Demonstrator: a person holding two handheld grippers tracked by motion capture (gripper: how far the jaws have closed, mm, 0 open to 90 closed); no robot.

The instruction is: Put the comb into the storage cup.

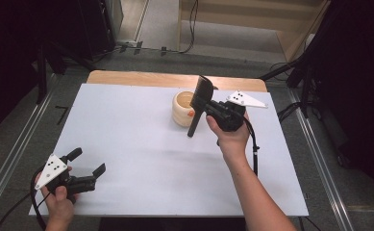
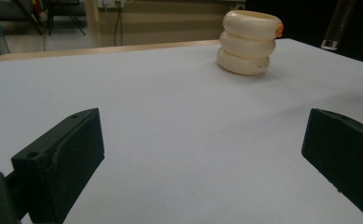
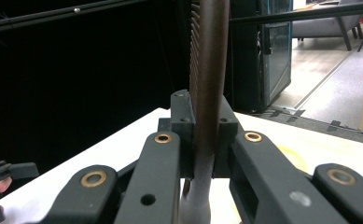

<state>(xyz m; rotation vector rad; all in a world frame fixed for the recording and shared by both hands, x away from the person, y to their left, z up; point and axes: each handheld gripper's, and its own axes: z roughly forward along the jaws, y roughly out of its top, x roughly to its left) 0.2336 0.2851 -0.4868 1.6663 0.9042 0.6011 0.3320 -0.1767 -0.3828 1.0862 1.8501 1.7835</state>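
Presently catalogued: one comb [image 1: 201,103], dark brown to black, with a long slender handle and a broad toothed head. It is held upright and slightly tilted above the bench [image 1: 141,159], its head raised over a holder and its handle end pointing down just beside that holder. The right gripper [image 1: 207,109] is clamped on the comb's shaft, the fingers [image 3: 183,116] pressed against it on both sides (teeth are seen edge-on in the right gripper view).

Item two: a cream holder [image 1: 183,109] of three stacked rounded rings, standing toward the far side of the white bench, with a small orange thing at its rim; its contents cannot be told.

Item three: the left gripper [image 1: 89,163], held low near the front left corner, well apart from the holder, fingers [image 2: 62,158] spread wide with nothing between them.
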